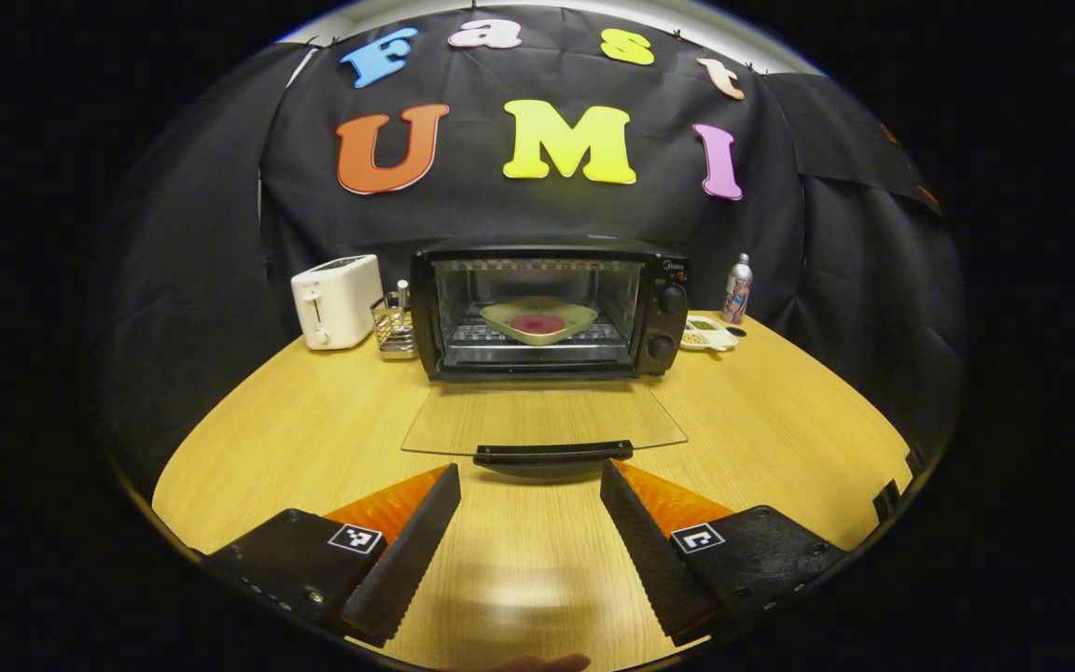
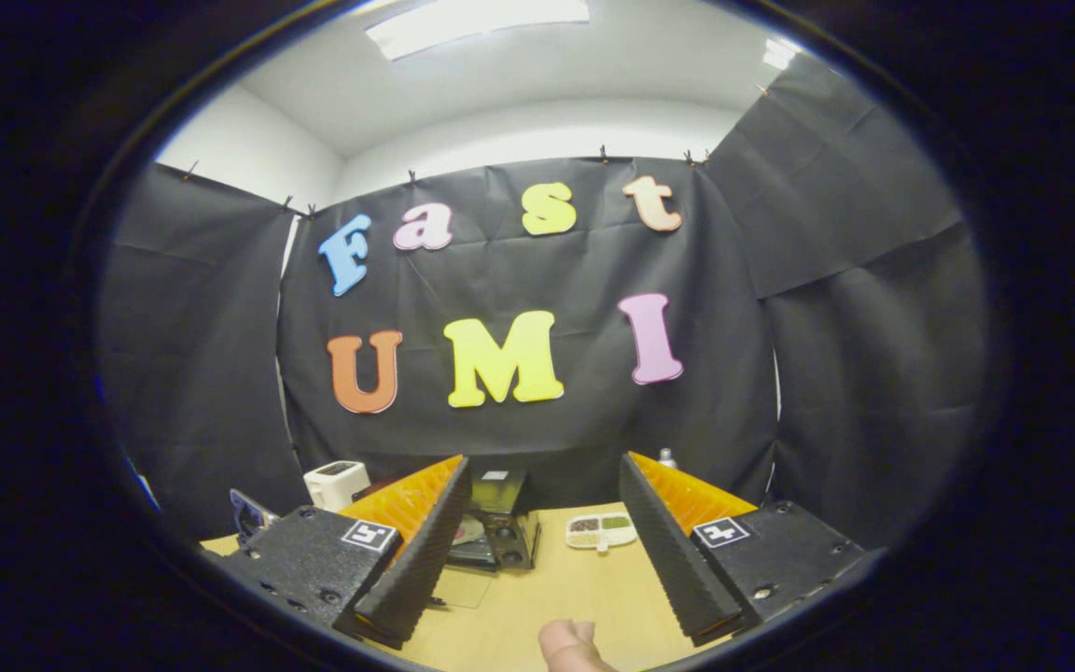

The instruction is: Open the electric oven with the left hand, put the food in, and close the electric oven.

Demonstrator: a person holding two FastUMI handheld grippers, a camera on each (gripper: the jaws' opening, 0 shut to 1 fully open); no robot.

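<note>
Electric oven [image 1: 547,313] sits at the back of the wooden table [image 1: 780,439], door [image 1: 542,420] dropped fully flat toward us, handle [image 1: 551,455] at the near edge. Food is in: we see a plate [image 1: 537,322] with a red patch on it resting on the rack, so we judge 2 of 3 steps done and only the close left. Left gripper [image 1: 530,481] hangs just short of the handle, fingers spread wide, holding nothing; spread and centred like that, it looks lined up to hook under the handle and swing the door up. Right gripper [image 2: 545,471] is raised and pointing at the booth wall, also wide open and empty, likely parked up there to stay out of the door's arc. From the right gripper view the oven [image 2: 491,532] shows low between its fingers, with a divided snack dish [image 2: 601,530] beside it. Toaster [image 1: 337,301] and wire rack [image 1: 395,327] stand to 1 side of the oven, bottle [image 1: 736,289] to the other, all apart from the door path. Risk: the glass door is slick, so lift by the handle.
</note>
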